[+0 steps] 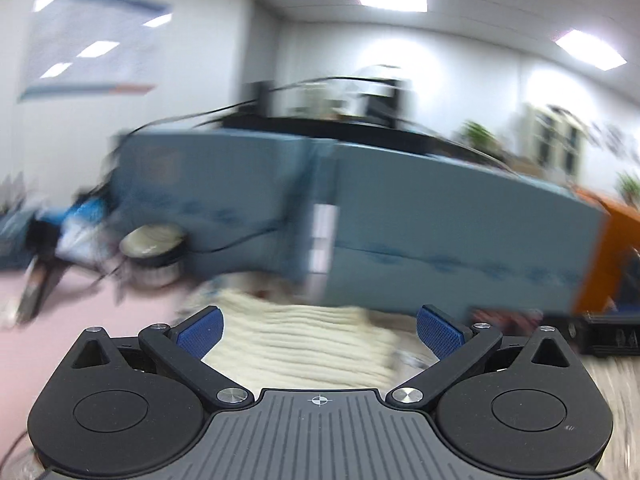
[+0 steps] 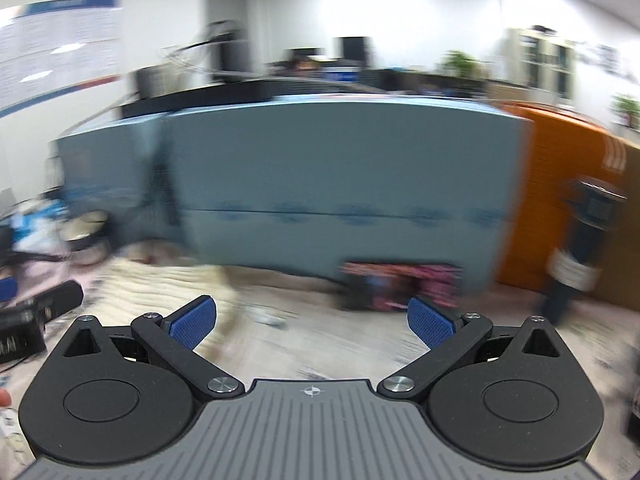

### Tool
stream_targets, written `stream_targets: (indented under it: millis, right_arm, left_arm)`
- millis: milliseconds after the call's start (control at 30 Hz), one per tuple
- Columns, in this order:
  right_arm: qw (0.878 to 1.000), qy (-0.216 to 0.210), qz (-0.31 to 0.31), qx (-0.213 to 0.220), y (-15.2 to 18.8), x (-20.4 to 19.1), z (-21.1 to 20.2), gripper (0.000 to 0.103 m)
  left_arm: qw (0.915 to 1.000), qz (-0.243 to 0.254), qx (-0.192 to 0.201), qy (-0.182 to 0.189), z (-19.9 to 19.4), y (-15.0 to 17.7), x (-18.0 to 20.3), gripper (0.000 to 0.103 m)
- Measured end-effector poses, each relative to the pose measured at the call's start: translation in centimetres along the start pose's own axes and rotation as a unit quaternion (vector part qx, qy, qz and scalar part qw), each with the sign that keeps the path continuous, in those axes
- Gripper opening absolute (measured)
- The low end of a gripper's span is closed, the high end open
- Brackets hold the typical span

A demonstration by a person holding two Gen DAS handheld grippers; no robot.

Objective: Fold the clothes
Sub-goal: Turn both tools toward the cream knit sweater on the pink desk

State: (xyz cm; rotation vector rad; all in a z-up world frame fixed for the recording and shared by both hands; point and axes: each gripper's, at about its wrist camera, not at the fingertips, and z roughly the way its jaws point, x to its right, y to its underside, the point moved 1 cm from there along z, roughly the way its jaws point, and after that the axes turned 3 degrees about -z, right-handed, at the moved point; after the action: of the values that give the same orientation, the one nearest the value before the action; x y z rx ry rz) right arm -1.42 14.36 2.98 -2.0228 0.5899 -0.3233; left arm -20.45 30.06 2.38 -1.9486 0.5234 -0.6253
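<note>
Both views motion-blurred; detail soft throughout.

Left wrist view: left tongs (image 1: pixel 320 330) spread wide, blue pads (image 1: pixel 200 330) well apart, nothing between them. Cream ribbed knit garment (image 1: pixel 308 344) lies on the tabletop (image 1: pixel 616 380) at lower centre of frame, showing in the gap between the pads and running up toward the blue-grey partition (image 1: pixel 440 216). Garment looks bunched rather than flat; its edges are too smeared to trace. Pink surface (image 1: pixel 100 312) at lower left. Round pale-topped object (image 1: pixel 152 240) left of centre, against the partition's foot; can't identify it. Black cable (image 1: pixel 240 108) arcs over the partition top. Orange panel (image 1: pixel 616 248) at right edge.

Right wrist view: right tongs (image 2: pixel 312 320) likewise wide apart, empty. Same cream garment (image 2: pixel 160 284) sits at left-centre of frame, beyond and left of the left pad, on light wood-grain tabletop (image 2: pixel 340 344). Dark patterned pink-and-red item (image 2: pixel 396 284) at the partition's (image 2: pixel 340 172) base, right of centre; too blurred to name. Orange panel (image 2: pixel 560 200) on the right, a dark bottle-like shape (image 2: pixel 580 240) in front of it. Wall poster (image 2: pixel 56 48) at upper left.
</note>
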Motion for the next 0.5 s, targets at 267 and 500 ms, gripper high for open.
stream_targets:
  millis: [267, 500]
  right_arm:
    - [0.993, -0.082, 0.014, -0.079, -1.0, -4.3, 11.3, 0.103]
    - [0.984, -0.114, 0.058, -0.126, 0.2, -3.4, 17.2, 0.102]
  left_arm:
    - [0.9839, -0.162, -0.056, -0.050, 4.0, 1.9, -10.1, 0.103]
    - [0.9734, -0.203, -0.090, -0.058, 8.9, 4.6, -11.9, 0.102]
